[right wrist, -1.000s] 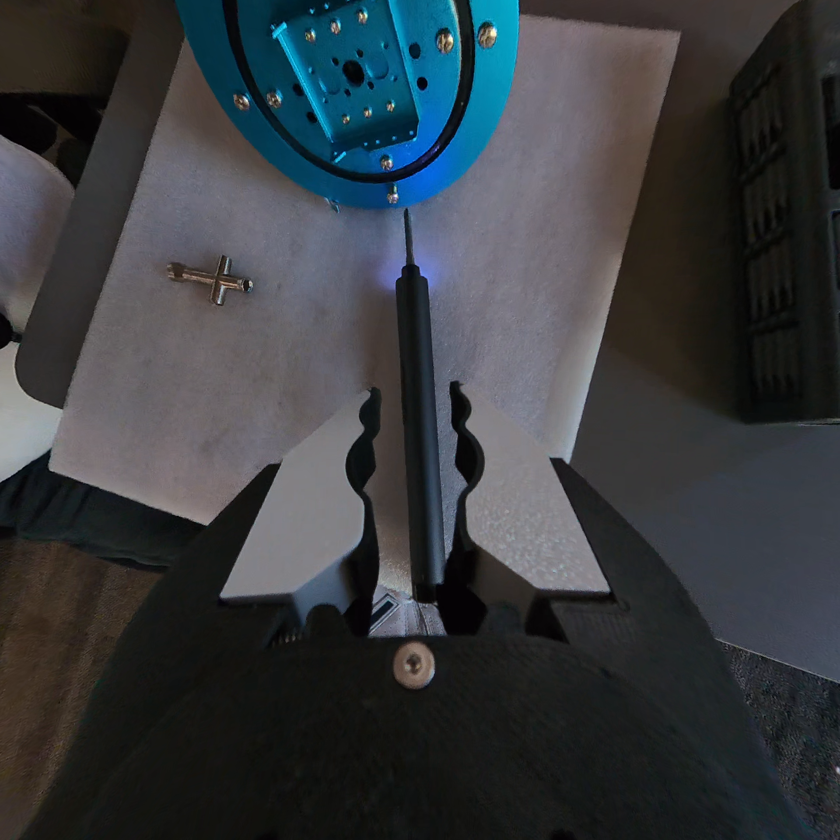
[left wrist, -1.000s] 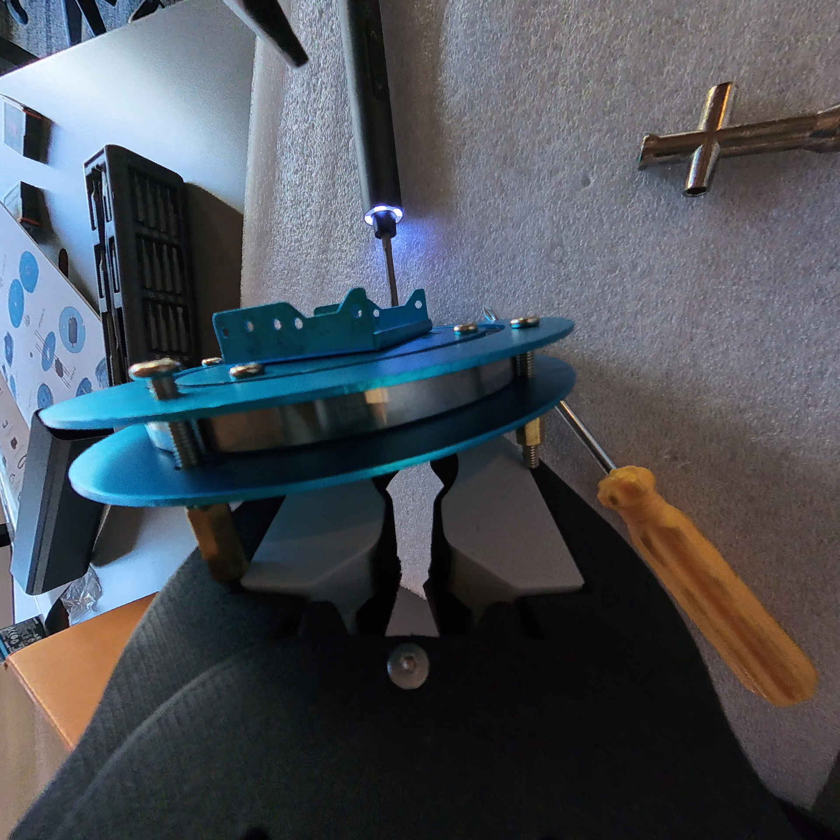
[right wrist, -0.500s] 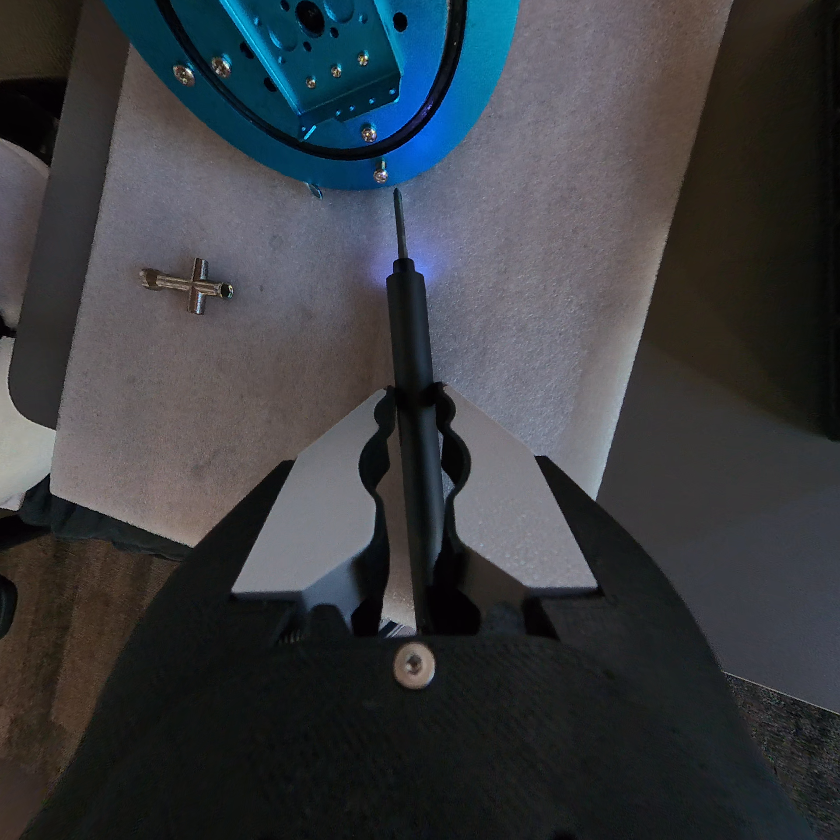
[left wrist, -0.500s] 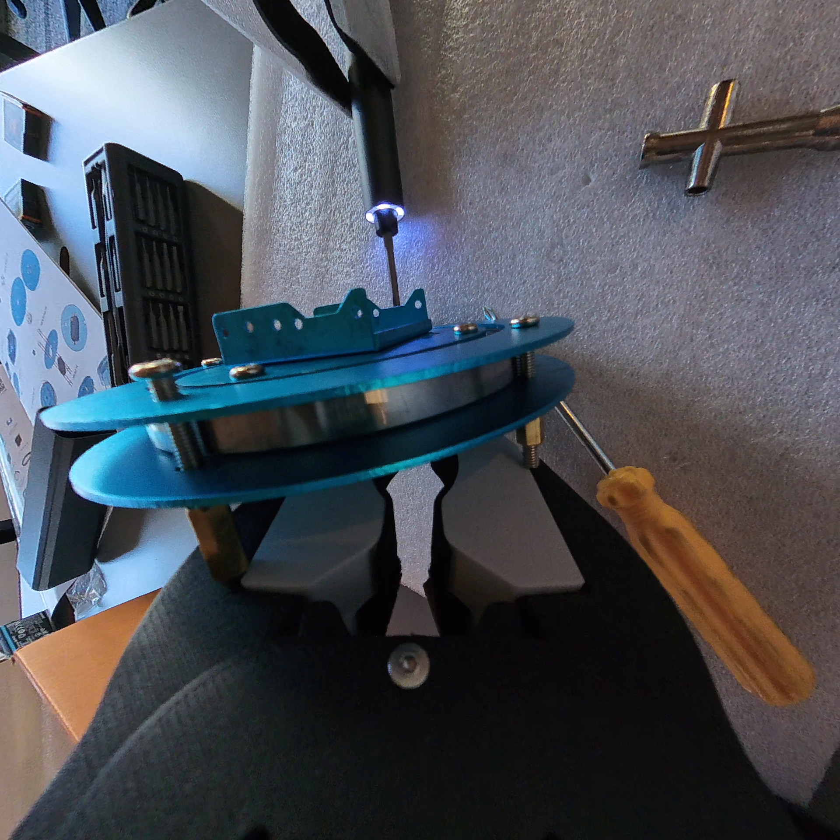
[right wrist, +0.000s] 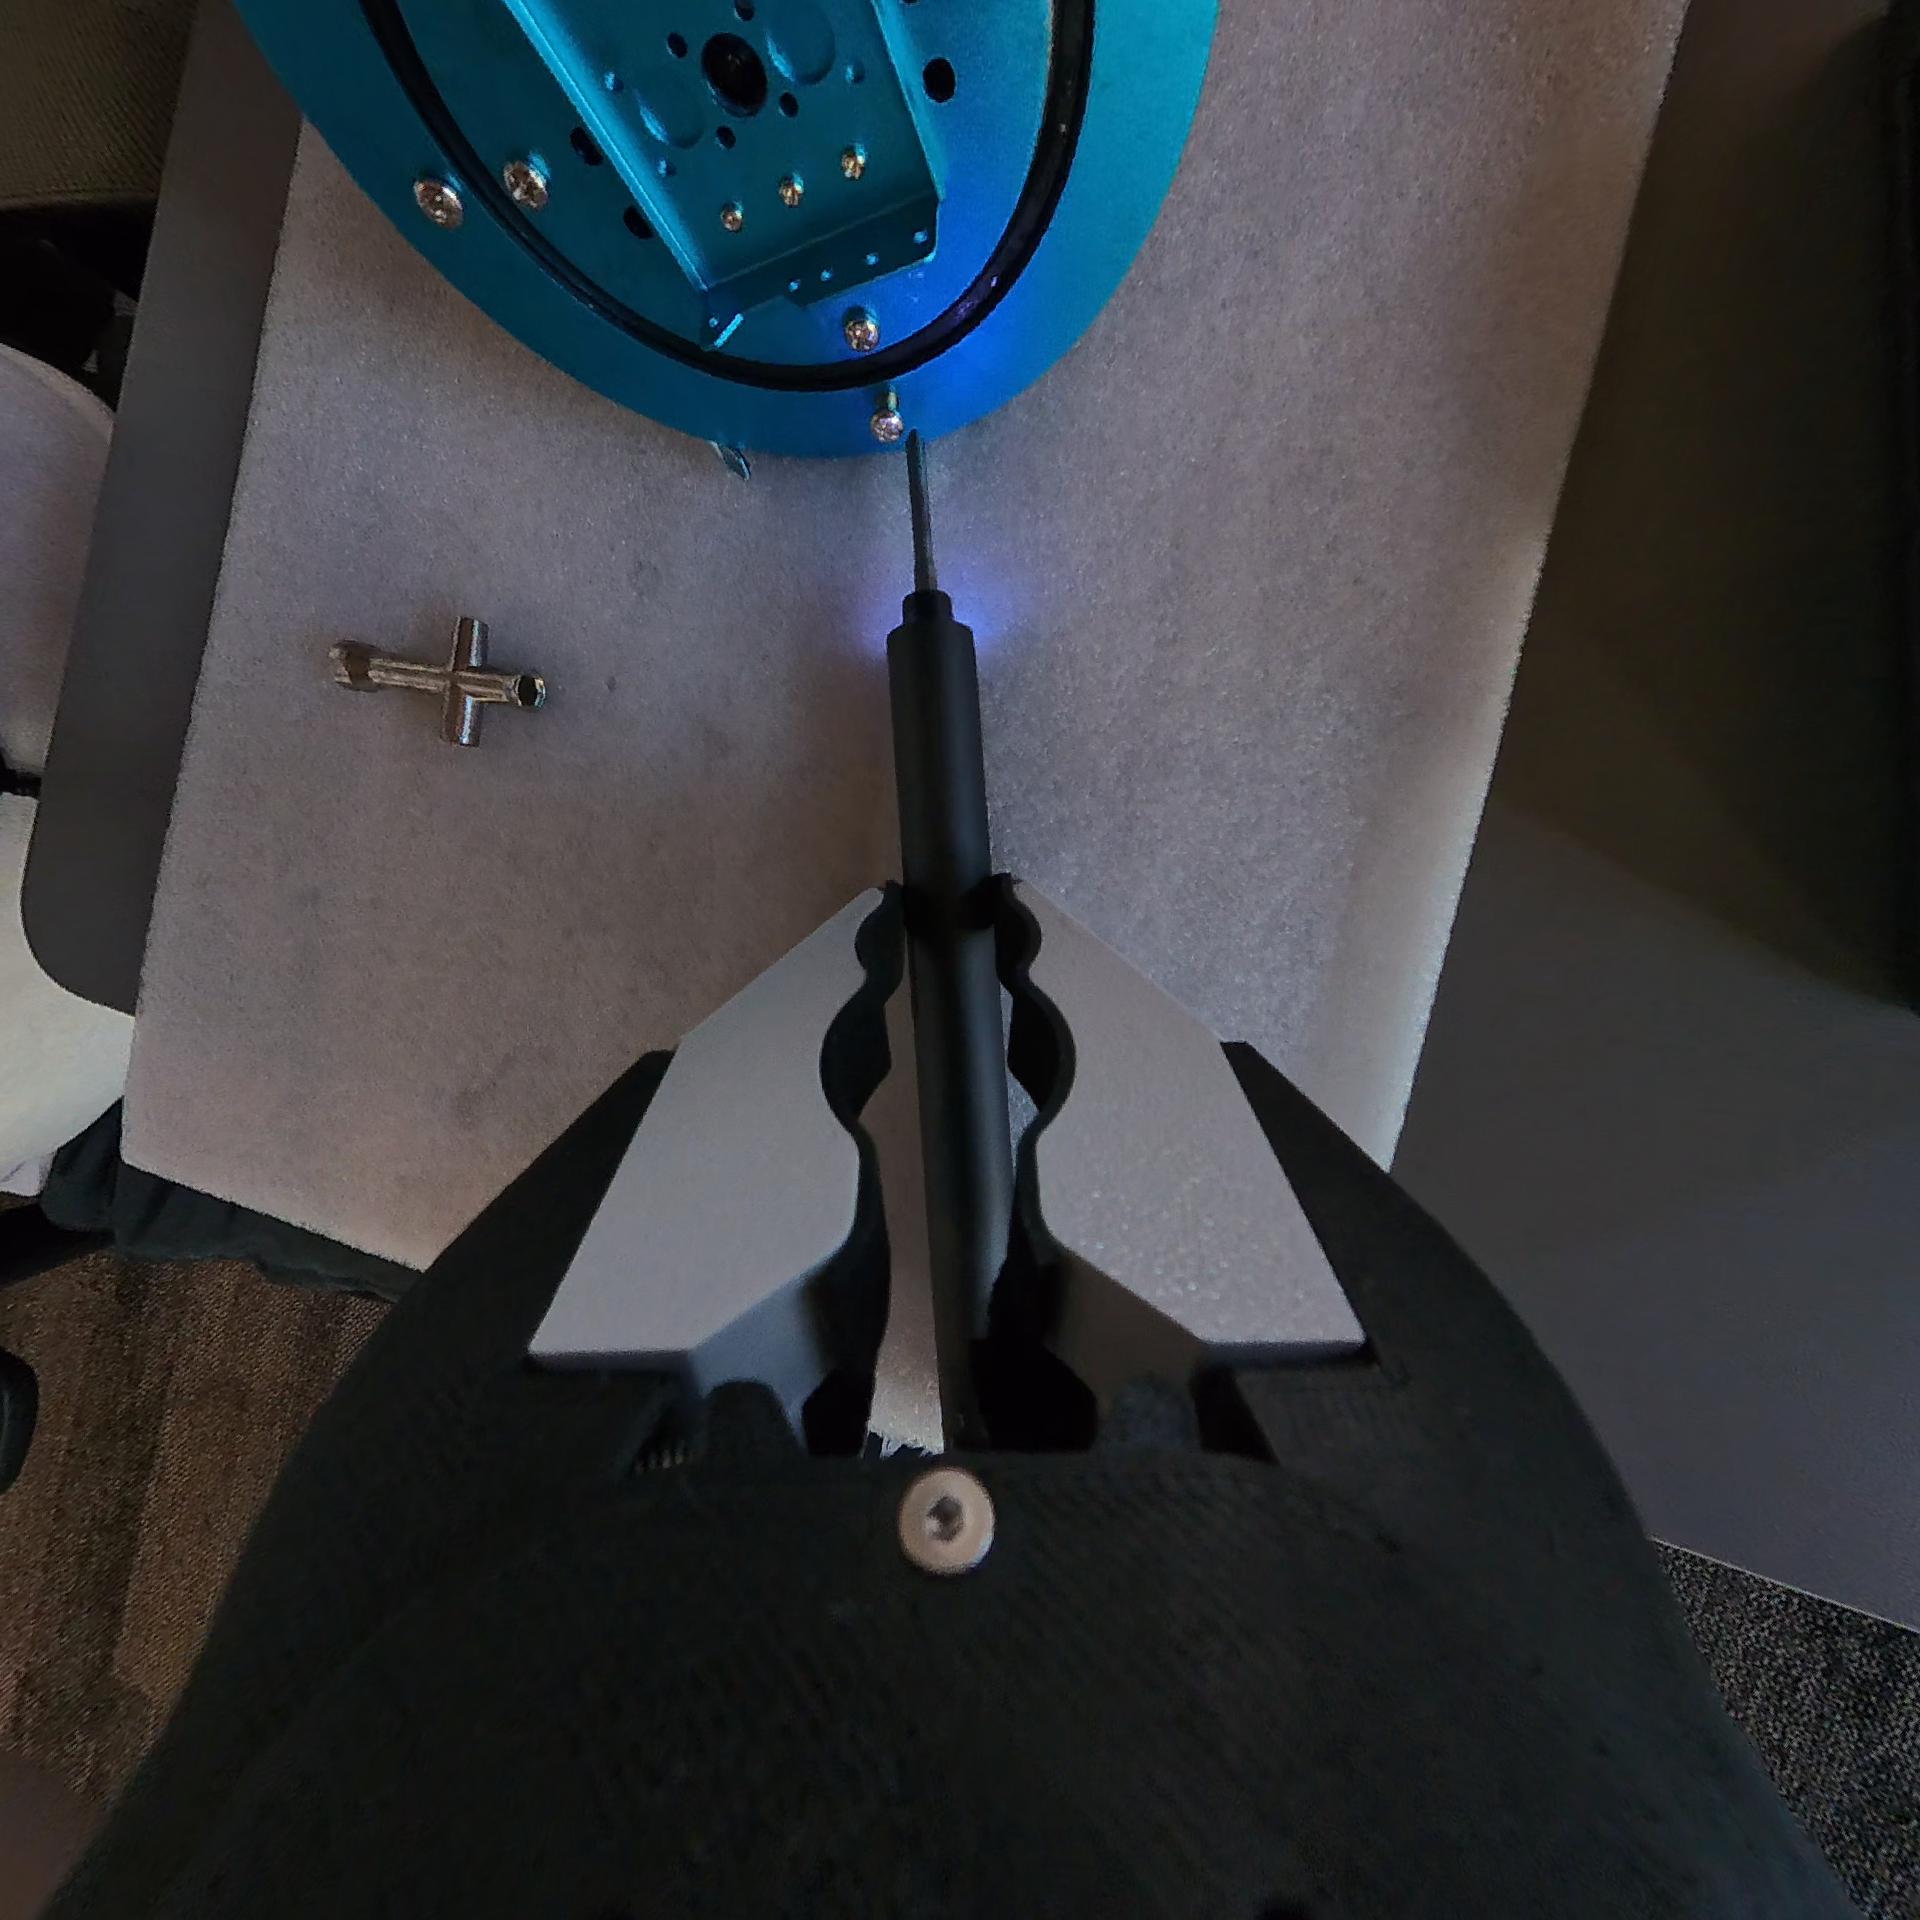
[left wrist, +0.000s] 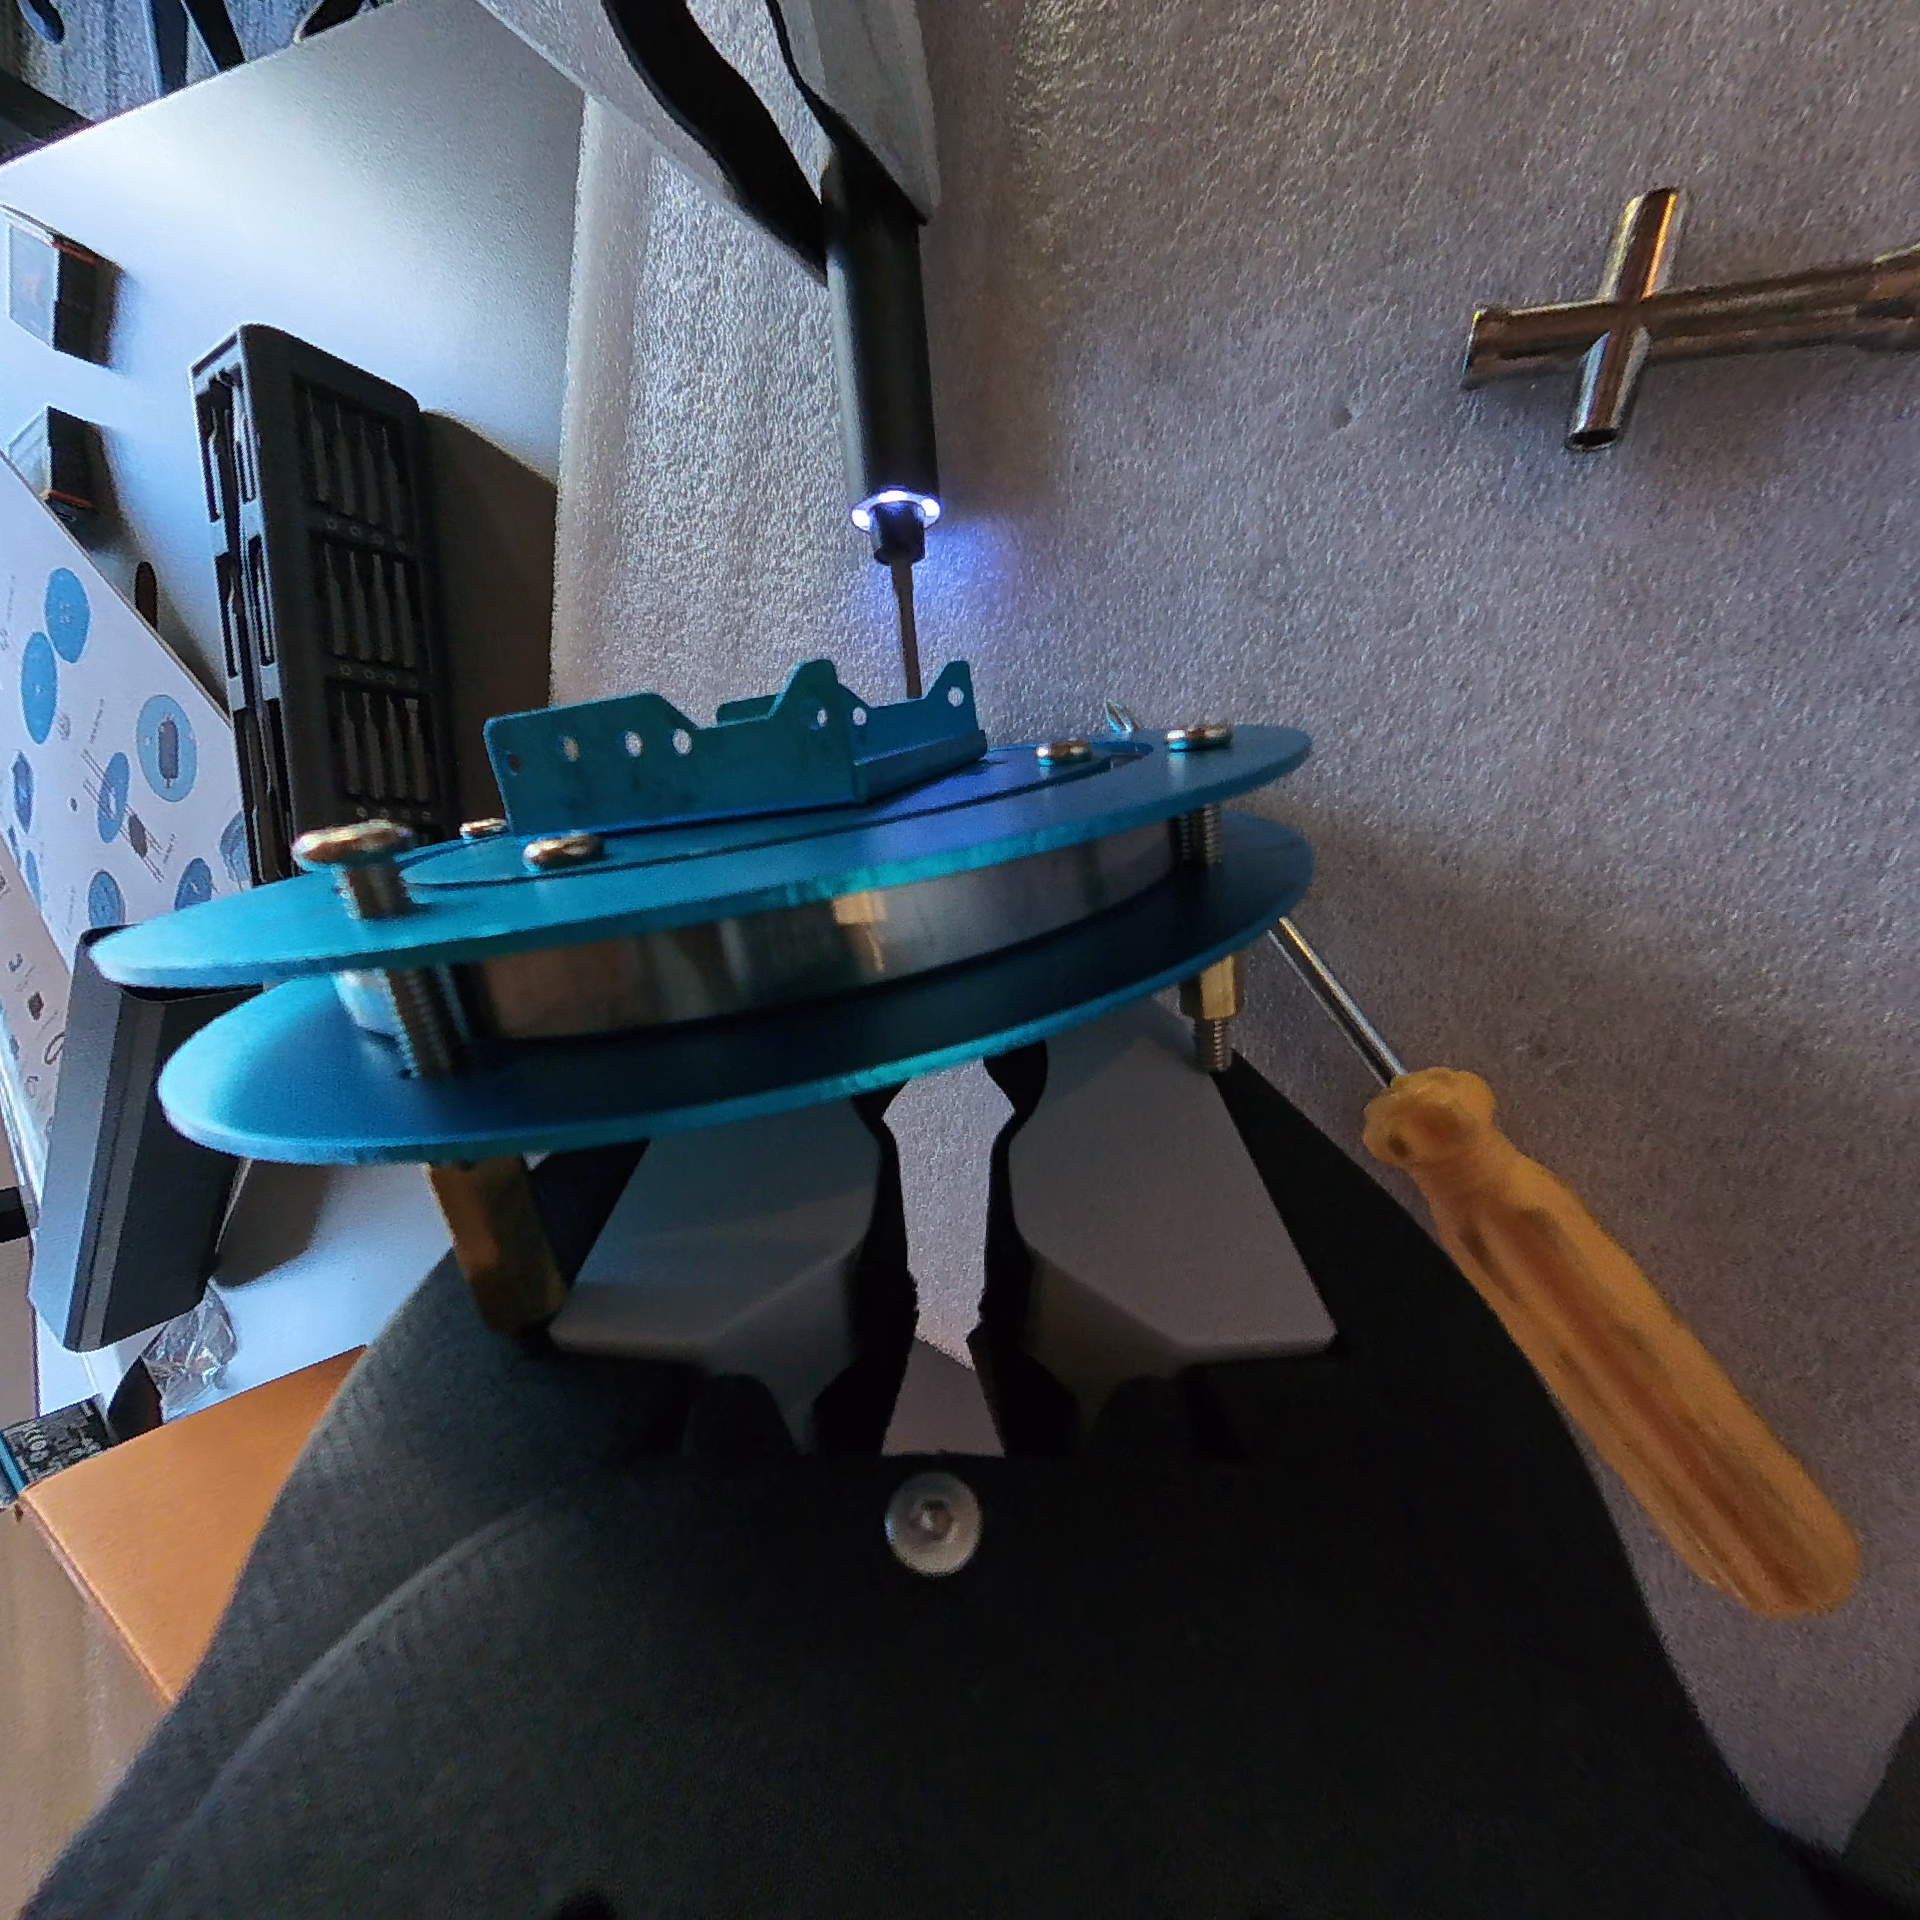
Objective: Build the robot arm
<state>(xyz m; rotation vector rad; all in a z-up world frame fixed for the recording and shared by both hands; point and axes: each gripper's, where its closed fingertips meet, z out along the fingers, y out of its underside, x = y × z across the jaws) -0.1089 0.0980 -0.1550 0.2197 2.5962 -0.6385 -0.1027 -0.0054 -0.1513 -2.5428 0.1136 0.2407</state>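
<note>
A blue two-disc assembly (left wrist: 727, 1049) with a steel ring between the discs and a blue bracket (left wrist: 727, 758) on top sits right in front of my left gripper (left wrist: 945, 1081). The jaws are nearly closed under the lower disc and grip the assembly from below, and their tips are hidden. My right gripper (right wrist: 945, 894) is shut on a black electric screwdriver (right wrist: 935, 769) with a lit tip. Its bit touches a rim screw (right wrist: 888, 424) of the assembly (right wrist: 1039, 260). The screwdriver (left wrist: 888, 395) also shows in the left wrist view, behind the bracket.
A white foam pad (right wrist: 1247, 727) lies under everything. On it are a metal cross-shaped wrench (right wrist: 447, 681) and a yellow-handled screwdriver (left wrist: 1590, 1351) whose shaft runs under the discs. A black bit case (left wrist: 322, 603) stands beside the pad, and an orange box (left wrist: 156, 1507) is nearer. Tip to tip, the grippers are about 11 centimetres apart.
My right gripper has closed on the black screwdriver and moved forward, bringing the bit tip up to the rim screw. The left gripper and the assembly have not moved.
</note>
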